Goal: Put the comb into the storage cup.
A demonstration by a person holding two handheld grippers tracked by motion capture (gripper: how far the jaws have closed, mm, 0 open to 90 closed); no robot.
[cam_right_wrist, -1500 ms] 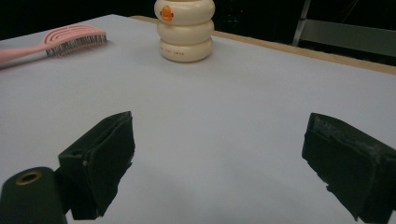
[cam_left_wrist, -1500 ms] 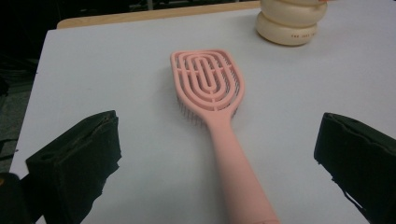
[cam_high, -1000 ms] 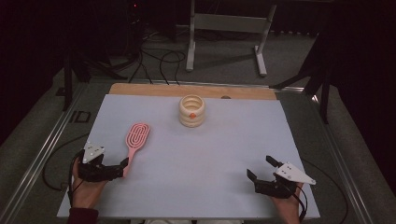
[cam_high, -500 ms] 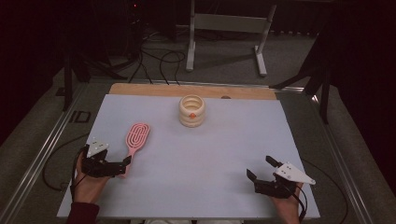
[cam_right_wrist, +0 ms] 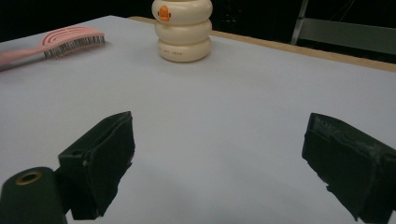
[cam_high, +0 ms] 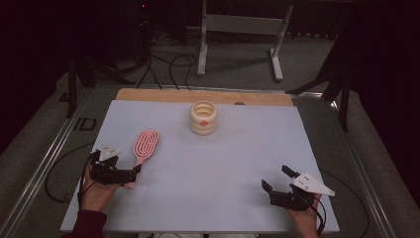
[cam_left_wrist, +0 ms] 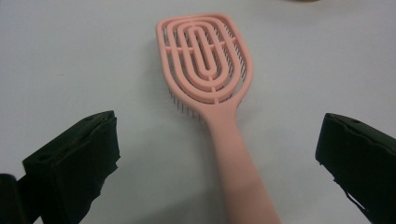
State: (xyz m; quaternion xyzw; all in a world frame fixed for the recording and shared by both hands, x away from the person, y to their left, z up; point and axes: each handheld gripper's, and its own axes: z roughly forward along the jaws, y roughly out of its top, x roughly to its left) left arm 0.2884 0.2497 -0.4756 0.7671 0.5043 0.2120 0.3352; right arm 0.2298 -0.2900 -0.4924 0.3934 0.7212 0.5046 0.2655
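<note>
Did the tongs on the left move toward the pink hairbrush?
Yes. The left tongs have slid right along the white table edge, so their open jaws now sit on either side of the pink plastic hairbrush handle, which has stayed put.

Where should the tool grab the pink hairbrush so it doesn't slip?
Probably the handle of the pink hairbrush, coming from its near end. It is straight, narrow and lies flat, bristles down, already between the open jaws of the left tool. The head is wide and full of slots, so it is harder to pinch.
</note>
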